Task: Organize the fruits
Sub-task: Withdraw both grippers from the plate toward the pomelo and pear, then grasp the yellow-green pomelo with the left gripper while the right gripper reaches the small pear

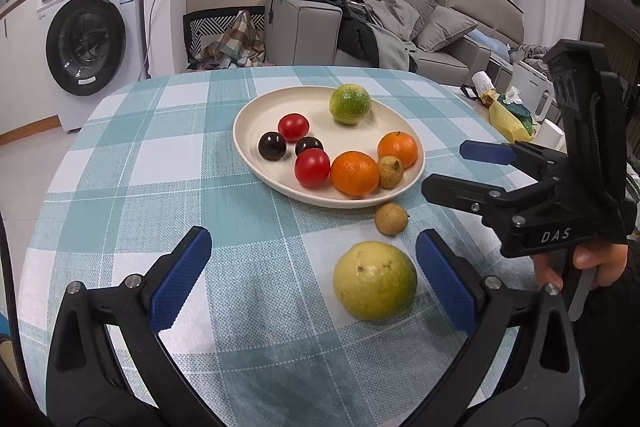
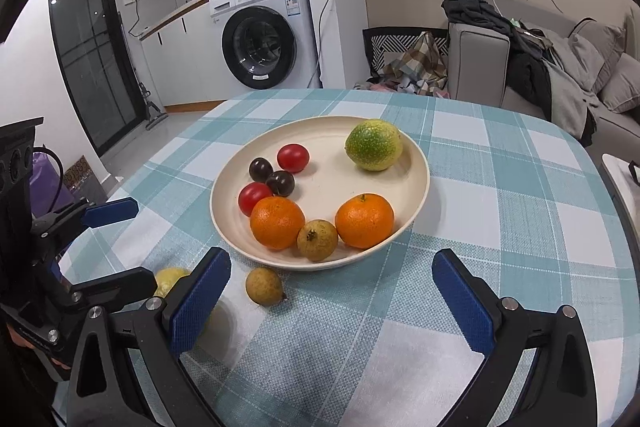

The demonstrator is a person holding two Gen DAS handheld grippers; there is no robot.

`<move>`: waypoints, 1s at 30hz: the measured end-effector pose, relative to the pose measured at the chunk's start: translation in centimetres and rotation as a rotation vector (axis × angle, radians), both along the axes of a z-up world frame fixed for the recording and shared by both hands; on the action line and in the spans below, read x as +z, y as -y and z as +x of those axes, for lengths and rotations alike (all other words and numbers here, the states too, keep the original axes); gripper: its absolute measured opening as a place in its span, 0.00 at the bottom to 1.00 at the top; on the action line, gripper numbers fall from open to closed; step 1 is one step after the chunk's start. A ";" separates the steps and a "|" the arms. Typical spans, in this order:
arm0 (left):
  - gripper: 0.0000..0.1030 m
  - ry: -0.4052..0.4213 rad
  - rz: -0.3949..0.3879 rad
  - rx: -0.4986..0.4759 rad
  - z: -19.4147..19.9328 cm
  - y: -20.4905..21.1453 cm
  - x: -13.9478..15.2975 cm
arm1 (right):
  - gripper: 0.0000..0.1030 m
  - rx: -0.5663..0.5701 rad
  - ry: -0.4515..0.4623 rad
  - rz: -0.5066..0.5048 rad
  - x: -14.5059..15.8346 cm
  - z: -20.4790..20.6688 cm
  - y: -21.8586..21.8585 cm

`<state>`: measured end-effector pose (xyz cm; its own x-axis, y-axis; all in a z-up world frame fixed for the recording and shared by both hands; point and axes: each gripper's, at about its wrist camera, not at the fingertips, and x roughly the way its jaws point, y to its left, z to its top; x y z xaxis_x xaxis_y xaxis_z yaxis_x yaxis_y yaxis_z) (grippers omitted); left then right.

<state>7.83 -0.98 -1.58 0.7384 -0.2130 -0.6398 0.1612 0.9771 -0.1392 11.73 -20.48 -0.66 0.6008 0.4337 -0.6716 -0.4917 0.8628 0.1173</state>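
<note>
With both sets of jaws spread wide and nothing held, the left gripper was positioned around the yellow guava on the checked tablecloth, while the right gripper was held just short of the brown longan beside the fruit-filled plate

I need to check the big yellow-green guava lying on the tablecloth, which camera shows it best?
The left wrist view: the big yellow-green guava lies whole between the open left gripper fingers. In the right wrist view only a sliver shows, behind a blue finger pad.
</note>
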 end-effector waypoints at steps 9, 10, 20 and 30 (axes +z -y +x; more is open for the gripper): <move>0.99 -0.014 0.028 -0.018 0.1 1.1 -0.6 | 1.00 0.028 -0.036 -0.036 -0.8 -0.1 -0.4; 0.99 -0.016 0.035 -0.021 0.1 1.2 -0.7 | 1.00 0.035 -0.041 -0.039 -0.9 -0.2 -0.4; 0.99 -0.049 0.049 -0.050 0.2 1.8 -1.3 | 1.00 0.065 -0.096 -0.082 -2.1 -0.3 -0.9; 0.81 -0.088 0.000 -0.123 0.3 2.2 -2.0 | 1.00 0.059 -0.103 -0.077 -2.2 -0.2 -0.8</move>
